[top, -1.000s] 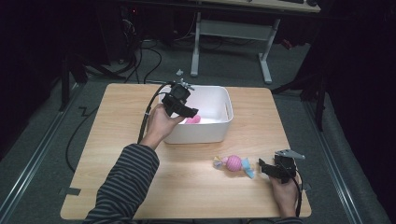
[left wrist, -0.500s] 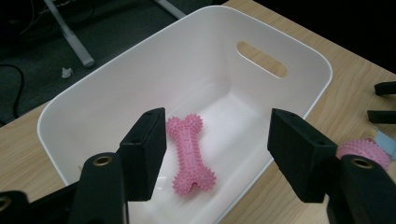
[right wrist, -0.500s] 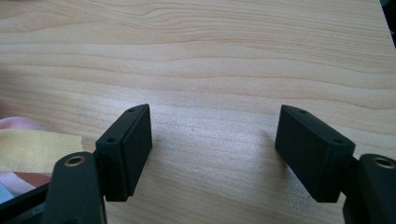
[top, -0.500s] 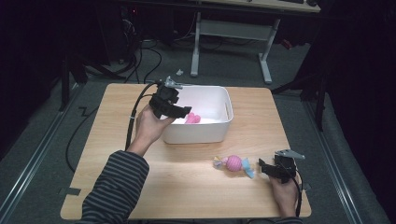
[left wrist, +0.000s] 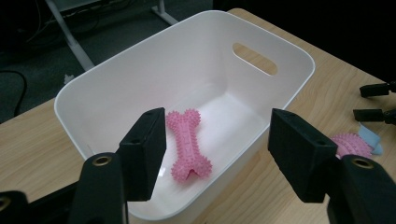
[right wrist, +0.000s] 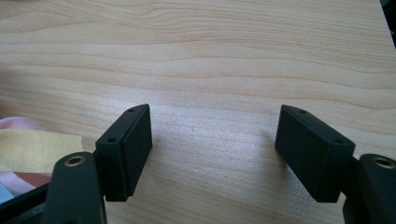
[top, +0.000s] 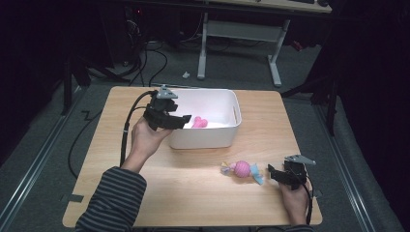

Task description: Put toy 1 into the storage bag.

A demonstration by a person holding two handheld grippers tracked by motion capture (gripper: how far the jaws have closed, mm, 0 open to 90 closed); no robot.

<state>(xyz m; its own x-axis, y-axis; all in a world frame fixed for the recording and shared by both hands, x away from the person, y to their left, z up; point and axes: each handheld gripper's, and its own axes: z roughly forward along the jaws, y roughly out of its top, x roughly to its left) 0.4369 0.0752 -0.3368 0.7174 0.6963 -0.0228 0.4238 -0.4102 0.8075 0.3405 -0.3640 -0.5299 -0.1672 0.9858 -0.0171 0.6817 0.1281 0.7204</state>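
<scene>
Now the left gripper (left wrist: 212, 154) hangs spread and empty at the near rim of the white plastic bin (left wrist: 116, 84); its jaws have just been opening, and the spiky pink rubber bone (left wrist: 187, 145) lies on the bin floor. Meanwhile the right gripper (right wrist: 212, 151) rests low over the wooden bench (right wrist: 224, 56), jaws apart and empty, beside a pink ball toy (top: 242, 169) with cloth tails.

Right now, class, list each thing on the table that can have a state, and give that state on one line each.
White bin: upright on the table, open-topped.
Pink bone toy: lying flat inside the bin, not gripped.
Pink ball toy: lying on the table outside the bin, not gripped.
Left gripper: jaws open, nothing between the pads, above the bin's edge.
Right gripper: jaws open, nothing between them, low over bare wood.
</scene>
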